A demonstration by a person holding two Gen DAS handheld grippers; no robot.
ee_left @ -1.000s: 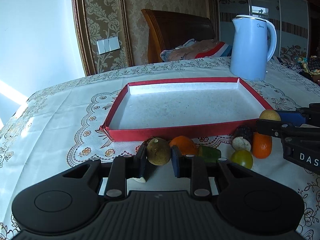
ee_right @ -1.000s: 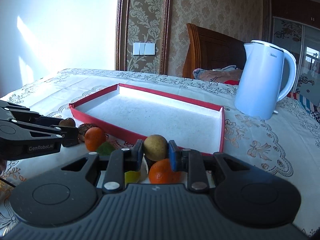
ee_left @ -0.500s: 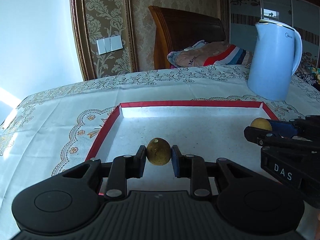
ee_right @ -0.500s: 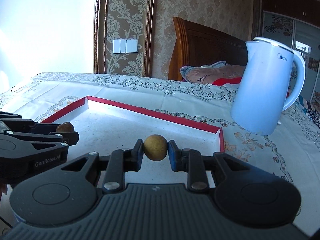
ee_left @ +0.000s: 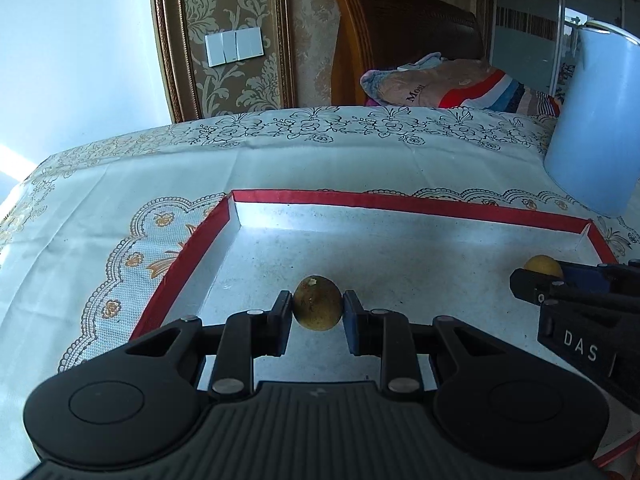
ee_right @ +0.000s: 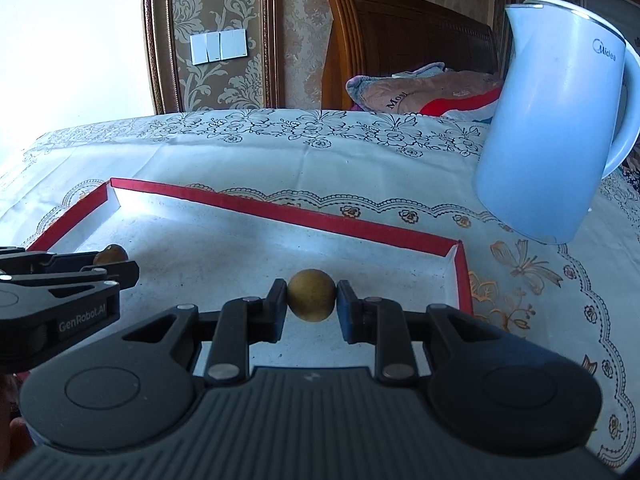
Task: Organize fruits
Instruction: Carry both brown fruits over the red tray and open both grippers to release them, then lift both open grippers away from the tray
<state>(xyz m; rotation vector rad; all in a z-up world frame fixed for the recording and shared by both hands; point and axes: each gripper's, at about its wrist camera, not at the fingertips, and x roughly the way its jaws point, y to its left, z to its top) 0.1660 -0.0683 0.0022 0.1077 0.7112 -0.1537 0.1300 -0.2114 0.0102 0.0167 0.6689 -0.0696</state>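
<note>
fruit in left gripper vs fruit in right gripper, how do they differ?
The left gripper's fruit looks egg-shaped, duller brown and speckled; the right gripper's fruit is rounder, smoother and more yellow. The left one hangs over the red tray toward its left side, the right one toward its right. Both are small, pinched between shut pads.

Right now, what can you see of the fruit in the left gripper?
The fruit is small, round, dull brownish-yellow with dark speckles and a rough, matte skin. The left gripper is shut on it, one pad pressing each side. It hangs above the pale floor of the red-walled tray, toward the tray's left half; its underside is hidden, so contact with the floor is unclear.
</note>
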